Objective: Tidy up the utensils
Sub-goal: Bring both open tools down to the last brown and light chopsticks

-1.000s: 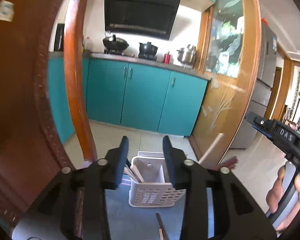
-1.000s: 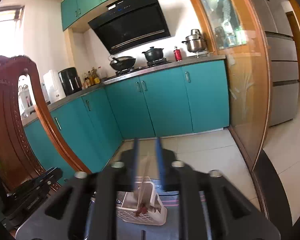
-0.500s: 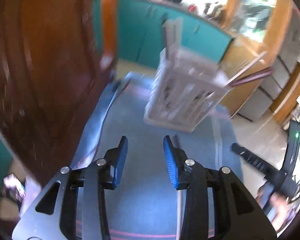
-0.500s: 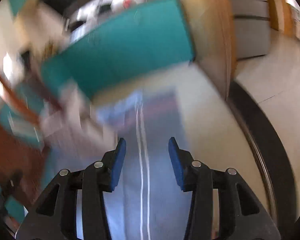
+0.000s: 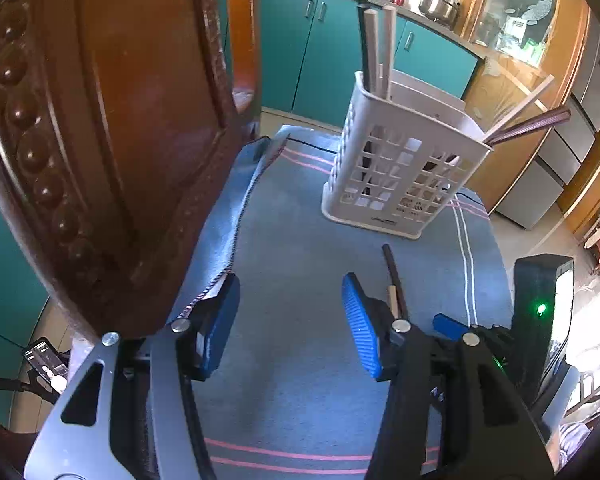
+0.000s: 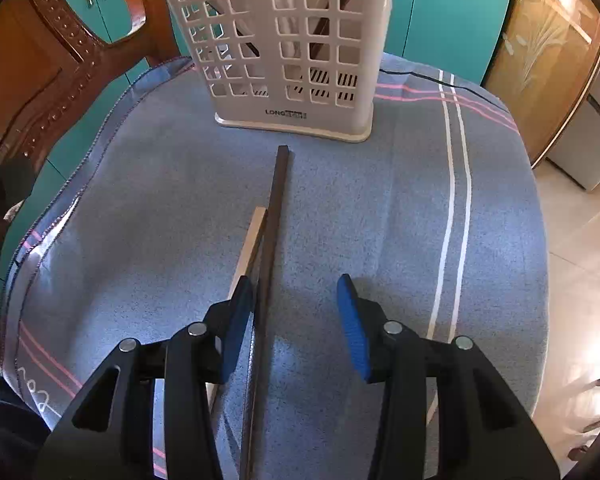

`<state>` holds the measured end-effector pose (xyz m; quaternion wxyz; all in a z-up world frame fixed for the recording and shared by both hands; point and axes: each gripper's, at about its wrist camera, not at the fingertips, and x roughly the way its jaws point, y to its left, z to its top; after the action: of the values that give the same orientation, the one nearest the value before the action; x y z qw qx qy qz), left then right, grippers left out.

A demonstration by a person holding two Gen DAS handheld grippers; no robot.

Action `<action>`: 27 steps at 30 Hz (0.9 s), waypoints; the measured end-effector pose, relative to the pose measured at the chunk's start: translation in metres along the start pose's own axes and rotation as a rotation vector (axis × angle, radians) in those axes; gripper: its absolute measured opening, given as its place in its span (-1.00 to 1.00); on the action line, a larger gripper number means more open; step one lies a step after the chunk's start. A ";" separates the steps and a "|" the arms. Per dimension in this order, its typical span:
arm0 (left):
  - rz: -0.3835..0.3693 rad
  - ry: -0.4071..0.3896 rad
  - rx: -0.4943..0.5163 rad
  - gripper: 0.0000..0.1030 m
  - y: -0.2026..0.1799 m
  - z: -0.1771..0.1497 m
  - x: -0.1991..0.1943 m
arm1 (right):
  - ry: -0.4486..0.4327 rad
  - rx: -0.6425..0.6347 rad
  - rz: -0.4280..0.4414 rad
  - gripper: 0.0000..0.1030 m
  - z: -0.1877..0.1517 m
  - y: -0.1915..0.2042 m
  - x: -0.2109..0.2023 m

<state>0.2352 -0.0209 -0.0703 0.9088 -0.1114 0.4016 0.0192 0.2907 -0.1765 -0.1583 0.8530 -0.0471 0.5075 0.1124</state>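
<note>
Over the blue cloth, left wrist view: my left gripper (image 5: 290,316) hangs above bare towel (image 5: 300,380), jaws opening, nothing between them.
Holder from the left: the white slotted utensil holder (image 5: 400,176) stands upright farther along the towel, chopsticks (image 5: 376,52) already upright in its left compartment and more leaning out on the right.
Loose pieces from the left: a dark chopstick (image 5: 392,272) and a pale one lie just beyond my right-hand pad, outside the jaws.
Down the right wrist view: my right gripper (image 6: 296,312) is parted and empty, low over the towel.
Chopsticks from the right: the dark chopstick (image 6: 274,220) runs from near the holder's (image 6: 284,40) base back between my jaws, hard by the left pad; the pale chopstick (image 6: 250,244) lies touching it on its left, passing under that pad.
Step, as I judge it: lining up to pick a loose chopstick; nothing is gripped yet.
Next move calls for: centring on one stick, closing on it alone, then lifting it to a holder compartment.
</note>
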 end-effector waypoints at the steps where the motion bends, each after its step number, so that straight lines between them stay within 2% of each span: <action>1: 0.003 0.000 0.000 0.09 0.001 0.000 0.000 | 0.003 0.012 0.004 -0.14 0.000 -0.001 0.000; 9: 0.009 0.017 0.007 0.10 0.001 -0.003 0.005 | 0.005 -0.026 -0.046 -0.19 0.001 -0.003 -0.002; 10: 0.009 0.018 0.012 0.10 -0.001 -0.003 0.006 | 0.004 -0.023 -0.045 -0.28 0.001 -0.005 -0.003; 12: 0.009 0.023 0.021 0.10 -0.003 -0.004 0.009 | 0.010 -0.014 -0.032 -0.82 0.000 -0.008 -0.005; 13: 0.008 0.028 0.025 0.10 -0.004 -0.004 0.011 | 0.017 -0.010 -0.022 -0.85 0.000 -0.010 -0.006; 16: 0.003 0.048 0.040 0.10 -0.011 -0.007 0.018 | 0.029 0.014 -0.026 -0.87 -0.002 -0.019 -0.008; 19: -0.009 0.067 0.060 0.10 -0.019 -0.010 0.022 | 0.051 0.101 -0.010 -0.88 -0.008 -0.040 -0.016; 23: -0.024 0.088 0.089 0.15 -0.034 -0.014 0.029 | 0.098 0.263 0.114 -0.88 -0.033 -0.070 -0.030; 26: -0.030 0.106 0.110 0.19 -0.044 -0.016 0.035 | 0.100 0.317 0.180 -0.85 -0.047 -0.078 -0.036; 27: -0.031 0.112 0.115 0.19 -0.046 -0.016 0.037 | 0.094 0.326 0.184 -0.79 -0.045 -0.079 -0.037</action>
<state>0.2547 -0.0715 -0.0995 0.8900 -0.0660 0.4504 -0.0244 0.2543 -0.2676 -0.1507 0.8109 0.1333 0.5602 0.1041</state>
